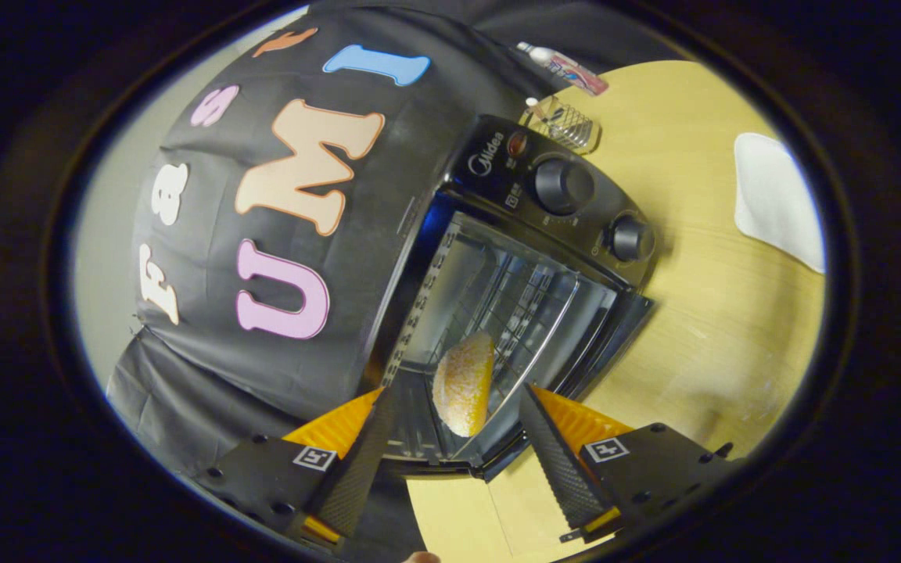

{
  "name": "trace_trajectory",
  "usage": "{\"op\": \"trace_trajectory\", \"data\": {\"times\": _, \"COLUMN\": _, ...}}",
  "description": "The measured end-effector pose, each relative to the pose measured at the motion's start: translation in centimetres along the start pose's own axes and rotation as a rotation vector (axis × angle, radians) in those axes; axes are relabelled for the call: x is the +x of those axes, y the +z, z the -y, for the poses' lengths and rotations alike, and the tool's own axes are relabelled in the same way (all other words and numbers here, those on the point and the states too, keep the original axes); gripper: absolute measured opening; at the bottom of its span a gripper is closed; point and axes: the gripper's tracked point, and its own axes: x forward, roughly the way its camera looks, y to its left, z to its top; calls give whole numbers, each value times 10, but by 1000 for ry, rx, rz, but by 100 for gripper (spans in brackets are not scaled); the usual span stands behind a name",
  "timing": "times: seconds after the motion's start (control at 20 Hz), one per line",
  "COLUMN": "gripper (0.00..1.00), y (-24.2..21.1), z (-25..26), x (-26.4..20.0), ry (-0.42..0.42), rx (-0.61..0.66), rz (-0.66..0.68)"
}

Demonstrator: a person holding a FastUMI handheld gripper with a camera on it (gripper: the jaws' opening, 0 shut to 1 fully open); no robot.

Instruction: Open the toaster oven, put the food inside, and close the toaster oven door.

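Note:
The black toaster oven [560, 188] stands on the wooden table [732, 328] with its door [615, 328] swung down and open. The view is tilted, so the oven's two knobs sit at its upper end. A sugar-dusted, yellow-orange piece of food [464, 383] lies at the front of the oven's cavity, by the wire rack [513, 305]. I cannot tell whether it rests on the rack or on the door glass. My gripper [453, 395] is open. Its fingertips flank the food with a gap on each side and touch nothing.
Beyond the oven's knob end, a clear ribbed container [564, 121] and a small bottle [564, 69] lie on the table. A white cloth [779, 199] rests farther out on the wood. The black booth wall [263, 336] hangs close behind the oven.

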Motion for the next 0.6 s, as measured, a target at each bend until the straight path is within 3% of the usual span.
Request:
{"op": "trace_trajectory", "data": {"times": 0.25, "gripper": 99, "y": 1, "z": 7, "x": -37, "ry": -3, "rx": -57, "rz": 0}}
{"op": "trace_trajectory", "data": {"times": 0.6, "gripper": 99, "y": -21, "z": 51, "x": -90, "ry": -95, "rx": -213, "rz": -65}}
